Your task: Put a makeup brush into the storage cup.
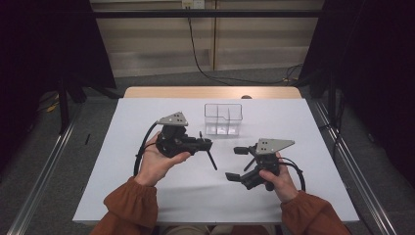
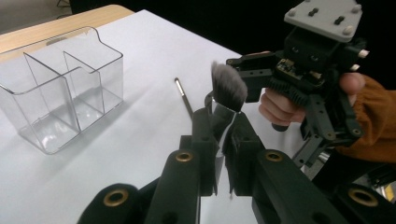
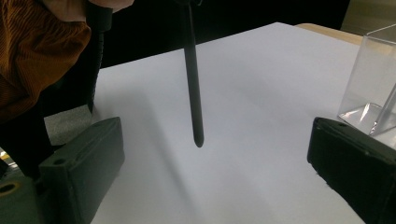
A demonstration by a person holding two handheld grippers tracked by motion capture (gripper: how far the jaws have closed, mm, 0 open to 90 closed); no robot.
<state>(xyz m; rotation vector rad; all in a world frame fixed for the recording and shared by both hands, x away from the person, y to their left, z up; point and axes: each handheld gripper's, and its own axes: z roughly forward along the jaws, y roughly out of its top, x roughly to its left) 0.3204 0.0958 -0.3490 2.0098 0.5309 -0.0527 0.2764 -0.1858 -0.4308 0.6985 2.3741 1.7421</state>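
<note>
Sleeved forearms enter low over the white table (image 1: 147, 196), where the right gripper (image 1: 239, 162) gapes wide near the clear organizer (image 1: 223, 117), and the left gripper (image 1: 208, 144) clamps a makeup brush (image 2: 227, 93) above the table.

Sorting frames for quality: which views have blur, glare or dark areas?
High view: even light on the white table, black surroundings. Left gripper view: the brush bristles look soft, the clear organizer shows faint reflections. Right gripper view: the near fingers are blurred, with a soft shadow under the brush handle.
</note>
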